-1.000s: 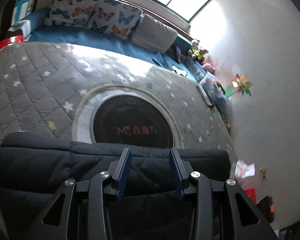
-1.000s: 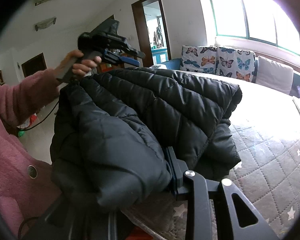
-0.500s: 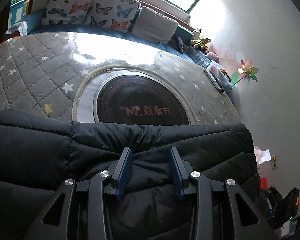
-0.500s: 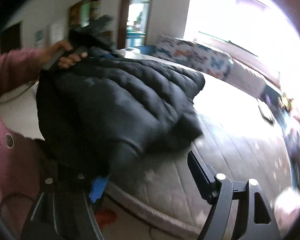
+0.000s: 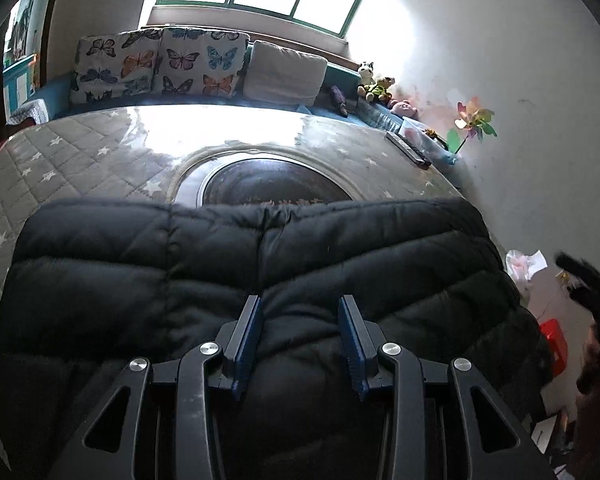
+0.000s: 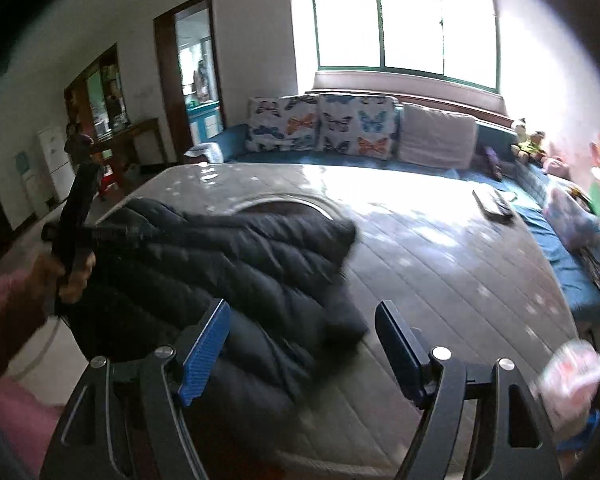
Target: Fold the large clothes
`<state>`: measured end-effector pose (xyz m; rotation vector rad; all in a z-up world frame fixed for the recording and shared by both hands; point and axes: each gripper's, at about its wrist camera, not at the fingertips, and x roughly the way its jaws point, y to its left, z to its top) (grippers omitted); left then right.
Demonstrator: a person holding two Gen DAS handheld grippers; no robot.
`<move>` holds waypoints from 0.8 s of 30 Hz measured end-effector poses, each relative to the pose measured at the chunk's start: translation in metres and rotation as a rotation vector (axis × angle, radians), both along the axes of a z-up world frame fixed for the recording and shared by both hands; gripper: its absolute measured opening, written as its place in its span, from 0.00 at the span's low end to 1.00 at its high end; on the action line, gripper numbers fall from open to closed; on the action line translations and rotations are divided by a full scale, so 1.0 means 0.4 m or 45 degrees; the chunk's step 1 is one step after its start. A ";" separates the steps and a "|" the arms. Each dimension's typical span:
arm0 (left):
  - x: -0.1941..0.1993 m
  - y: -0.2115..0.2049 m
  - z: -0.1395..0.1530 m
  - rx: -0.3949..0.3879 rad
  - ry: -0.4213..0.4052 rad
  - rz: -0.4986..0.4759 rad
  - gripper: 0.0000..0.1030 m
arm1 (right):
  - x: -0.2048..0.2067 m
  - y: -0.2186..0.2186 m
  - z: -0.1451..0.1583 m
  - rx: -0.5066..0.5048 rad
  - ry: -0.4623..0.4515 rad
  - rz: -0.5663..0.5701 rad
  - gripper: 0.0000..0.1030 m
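Note:
A black puffer jacket (image 5: 260, 272) lies spread over the near part of a grey quilted mattress (image 5: 80, 160) and covers the front of its round dark emblem (image 5: 276, 184). My left gripper (image 5: 300, 300) is shut on a thick fold of the jacket, which bulges between the blue pads. In the right wrist view the jacket (image 6: 240, 256) slopes from the mattress (image 6: 440, 264) up to the left, where a hand (image 6: 74, 276) holds that gripper. My right gripper (image 6: 302, 306) hovers above the jacket's near edge. It is open wide and its pads touch nothing.
Butterfly cushions (image 5: 160, 64) and a plain cushion (image 5: 284, 72) line a blue sofa under the window. A dark flat device (image 5: 408, 148) lies at the mattress's far right, beside toys and a pinwheel (image 5: 474, 120). A red stool (image 5: 554, 344) and a plastic bag (image 5: 524, 260) are on the floor at right.
The right gripper opened, let go of the jacket and rose. The left gripper came down with the jacket, which now lies further over the mattress and hides more of the emblem.

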<state>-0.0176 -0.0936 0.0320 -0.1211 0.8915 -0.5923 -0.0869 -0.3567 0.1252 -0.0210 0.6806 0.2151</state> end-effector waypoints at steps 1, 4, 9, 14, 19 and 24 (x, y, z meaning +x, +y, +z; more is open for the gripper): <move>-0.008 0.009 -0.002 -0.008 0.006 -0.003 0.41 | 0.029 0.023 -0.001 0.006 0.016 0.016 0.80; -0.032 0.037 -0.001 -0.020 0.014 -0.011 0.41 | 0.107 0.084 -0.010 0.031 0.059 0.051 0.80; -0.062 0.079 0.039 -0.009 0.027 -0.040 0.41 | 0.228 0.202 -0.042 -0.043 0.120 0.073 0.80; -0.087 0.135 0.124 -0.014 -0.135 -0.019 0.41 | 0.280 0.284 -0.114 -0.157 0.135 0.122 0.79; -0.031 0.200 0.081 -0.011 -0.045 0.071 0.42 | 0.251 0.277 -0.167 -0.213 0.134 0.178 0.79; -0.048 0.230 0.023 -0.014 -0.068 0.049 0.42 | 0.215 0.235 -0.189 -0.169 0.092 0.238 0.80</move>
